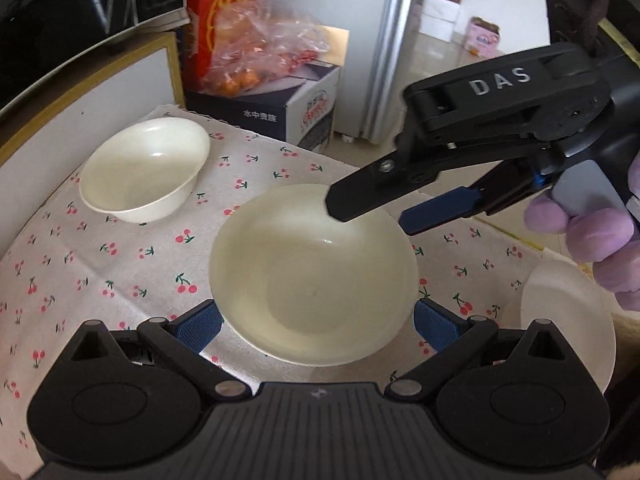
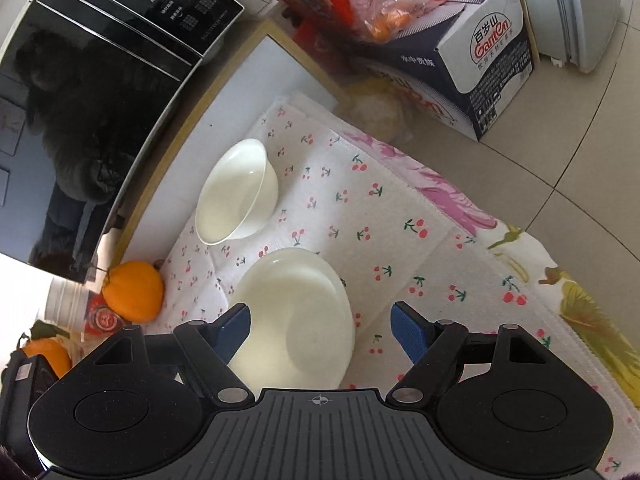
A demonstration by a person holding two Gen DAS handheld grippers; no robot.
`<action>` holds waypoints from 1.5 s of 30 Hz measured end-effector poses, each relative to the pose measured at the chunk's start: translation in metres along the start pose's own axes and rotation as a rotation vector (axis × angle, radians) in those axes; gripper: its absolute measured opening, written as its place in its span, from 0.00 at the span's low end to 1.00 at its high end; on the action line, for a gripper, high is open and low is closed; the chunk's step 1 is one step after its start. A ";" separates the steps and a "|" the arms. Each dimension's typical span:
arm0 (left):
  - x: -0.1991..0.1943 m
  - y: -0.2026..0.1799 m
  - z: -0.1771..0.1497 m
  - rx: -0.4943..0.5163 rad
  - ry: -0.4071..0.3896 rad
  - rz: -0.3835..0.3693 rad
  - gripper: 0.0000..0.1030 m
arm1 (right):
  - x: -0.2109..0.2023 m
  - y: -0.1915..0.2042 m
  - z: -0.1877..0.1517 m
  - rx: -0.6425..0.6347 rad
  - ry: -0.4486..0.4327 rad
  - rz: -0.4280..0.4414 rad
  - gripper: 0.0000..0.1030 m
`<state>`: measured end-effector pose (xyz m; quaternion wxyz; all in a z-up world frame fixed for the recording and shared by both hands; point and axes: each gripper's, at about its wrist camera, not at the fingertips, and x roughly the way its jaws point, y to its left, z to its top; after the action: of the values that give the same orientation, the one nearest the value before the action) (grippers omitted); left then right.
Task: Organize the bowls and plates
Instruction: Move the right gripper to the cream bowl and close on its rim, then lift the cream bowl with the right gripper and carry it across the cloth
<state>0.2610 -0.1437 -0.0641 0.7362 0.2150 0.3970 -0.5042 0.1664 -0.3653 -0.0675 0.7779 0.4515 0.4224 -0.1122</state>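
A wide, shallow cream bowl [image 1: 312, 276] [image 2: 296, 320] rests on the cherry-print cloth [image 1: 120, 264]. My left gripper [image 1: 318, 326] stands open, with a blue pad on either side of the bowl's near rim; whether the pads touch it I cannot tell. My right gripper [image 1: 372, 218] [image 2: 322, 332] is open and hovers over the bowl's far rim, held by a purple-gloved hand [image 1: 580, 236]. A smaller, deeper white bowl [image 1: 146, 168] [image 2: 236, 192] sits apart at the cloth's far left. A white plate [image 1: 568, 320] lies at the right, partly hidden by the hand.
A black microwave [image 2: 100, 80] stands beside the cloth, with oranges [image 2: 134, 292] near it. Beyond the table edge are a water carton [image 2: 480, 80], a plastic bag of fruit [image 1: 260, 52] and a fridge [image 1: 380, 40]. The tiled floor [image 2: 580, 160] lies beyond.
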 end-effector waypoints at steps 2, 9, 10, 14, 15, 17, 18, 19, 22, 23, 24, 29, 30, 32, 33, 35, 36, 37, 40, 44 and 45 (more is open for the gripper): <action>0.002 0.000 0.001 0.024 0.012 -0.004 1.00 | 0.003 0.001 -0.001 0.006 0.000 0.008 0.76; 0.009 -0.008 -0.001 0.144 0.062 0.034 0.99 | 0.012 0.004 -0.006 0.009 0.006 0.017 0.76; 0.010 -0.009 -0.001 0.162 0.068 0.043 0.99 | 0.013 0.004 -0.006 0.009 0.007 0.014 0.76; 0.016 -0.013 -0.002 0.193 0.084 0.060 0.99 | 0.015 0.003 -0.007 0.008 0.008 0.001 0.76; 0.017 -0.013 -0.002 0.197 0.087 0.061 0.99 | 0.015 0.003 -0.007 0.007 0.005 0.000 0.74; 0.018 -0.014 -0.003 0.205 0.087 0.071 0.99 | 0.014 0.004 -0.007 0.005 -0.002 -0.003 0.71; 0.018 -0.014 -0.003 0.207 0.087 0.075 0.99 | 0.014 0.003 -0.007 0.005 -0.005 -0.005 0.67; 0.019 -0.015 -0.004 0.208 0.087 0.078 0.99 | 0.014 0.003 -0.007 0.005 -0.007 -0.006 0.63; 0.021 -0.015 -0.001 0.208 0.084 0.088 0.98 | 0.014 0.002 -0.007 0.003 -0.006 -0.005 0.49; 0.019 -0.016 -0.002 0.209 0.080 0.093 0.97 | 0.014 0.002 -0.007 0.002 -0.005 -0.004 0.46; 0.020 -0.015 0.000 0.210 0.076 0.097 0.96 | 0.013 0.002 -0.007 0.000 -0.006 -0.009 0.43; 0.019 -0.014 0.002 0.204 0.067 0.109 0.95 | 0.013 0.001 -0.006 -0.007 -0.010 -0.015 0.32; 0.018 -0.014 0.003 0.203 0.064 0.110 0.95 | 0.012 0.001 -0.006 -0.009 -0.010 -0.014 0.32; 0.017 -0.014 0.004 0.204 0.058 0.118 0.95 | 0.010 0.003 -0.006 -0.026 -0.015 -0.017 0.28; 0.016 -0.014 0.005 0.205 0.056 0.122 0.95 | 0.009 0.004 -0.006 -0.036 -0.018 -0.017 0.25; 0.014 -0.015 0.006 0.207 0.052 0.127 0.95 | 0.007 0.004 -0.005 -0.045 -0.022 -0.011 0.24; 0.013 -0.015 0.007 0.207 0.049 0.129 0.95 | 0.006 0.005 -0.005 -0.047 -0.025 -0.007 0.23; 0.012 -0.015 0.008 0.208 0.047 0.130 0.95 | 0.005 0.005 -0.005 -0.049 -0.027 -0.003 0.23; 0.010 -0.017 0.009 0.213 0.043 0.135 0.95 | 0.001 0.007 -0.004 -0.059 -0.034 0.003 0.23; 0.006 -0.020 0.008 0.227 0.042 0.149 0.95 | -0.006 0.010 -0.003 -0.073 -0.040 0.010 0.23; 0.006 -0.020 0.009 0.229 0.041 0.152 0.95 | -0.007 0.010 -0.003 -0.075 -0.039 0.014 0.23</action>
<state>0.2470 -0.1617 -0.0620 0.7347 0.3374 0.3345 -0.4843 0.1658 -0.3585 -0.0562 0.8031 0.4228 0.4077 -0.0997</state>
